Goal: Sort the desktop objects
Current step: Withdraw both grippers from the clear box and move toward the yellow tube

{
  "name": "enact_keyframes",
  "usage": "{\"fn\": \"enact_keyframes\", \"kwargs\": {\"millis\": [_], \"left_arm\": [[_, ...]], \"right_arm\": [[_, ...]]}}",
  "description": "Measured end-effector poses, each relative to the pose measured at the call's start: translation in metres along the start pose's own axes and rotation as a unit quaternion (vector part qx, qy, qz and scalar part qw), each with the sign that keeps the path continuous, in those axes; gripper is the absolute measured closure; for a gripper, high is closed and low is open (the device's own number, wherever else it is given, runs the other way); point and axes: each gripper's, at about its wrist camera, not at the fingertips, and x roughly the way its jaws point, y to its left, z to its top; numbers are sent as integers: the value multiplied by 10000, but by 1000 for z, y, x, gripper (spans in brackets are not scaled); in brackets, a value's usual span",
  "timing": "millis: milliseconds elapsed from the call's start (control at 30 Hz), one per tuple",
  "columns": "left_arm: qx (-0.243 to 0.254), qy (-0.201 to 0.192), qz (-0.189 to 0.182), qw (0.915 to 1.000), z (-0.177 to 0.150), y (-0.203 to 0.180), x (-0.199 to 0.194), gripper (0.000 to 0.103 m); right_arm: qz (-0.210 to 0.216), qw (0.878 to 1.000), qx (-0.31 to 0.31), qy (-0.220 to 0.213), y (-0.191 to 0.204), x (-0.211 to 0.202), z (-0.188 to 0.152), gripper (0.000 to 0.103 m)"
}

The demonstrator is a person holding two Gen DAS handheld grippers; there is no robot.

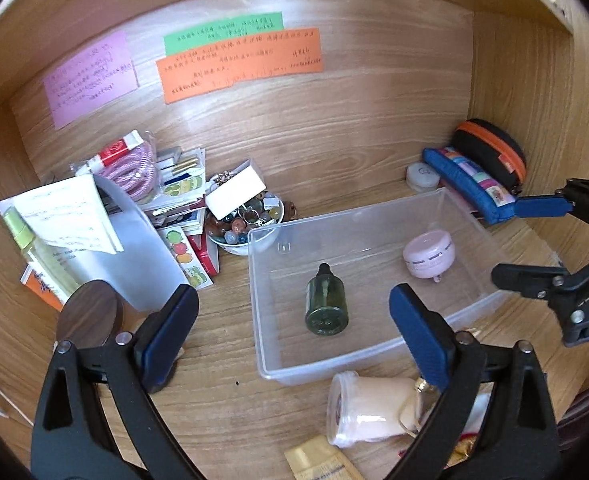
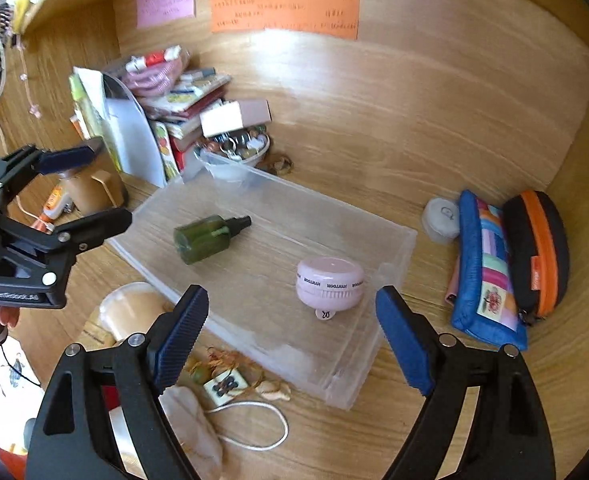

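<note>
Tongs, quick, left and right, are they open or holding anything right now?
Left tongs: open, holding nothing, above the clear plastic bin.
Right tongs: open, holding nothing, above the same bin.

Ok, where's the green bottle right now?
The green bottle lies on its side in the clear bin, toward the bin's left part in the left wrist view, apart from the pink fan at the right end.
</note>
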Motion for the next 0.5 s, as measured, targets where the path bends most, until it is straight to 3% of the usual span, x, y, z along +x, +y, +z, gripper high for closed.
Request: {"fn": "enact_keyframes", "kwargs": {"millis": [300, 500], "left_arm": [[-236, -165, 113, 9995, -26, 13, -45, 1], [-386, 115, 48, 9992, -59, 16, -51, 0]], "right_arm": [[-314, 9967, -113, -733, 4, -65, -37, 19], [-157, 9962, 154, -844, -4, -83, -78, 19]]}}
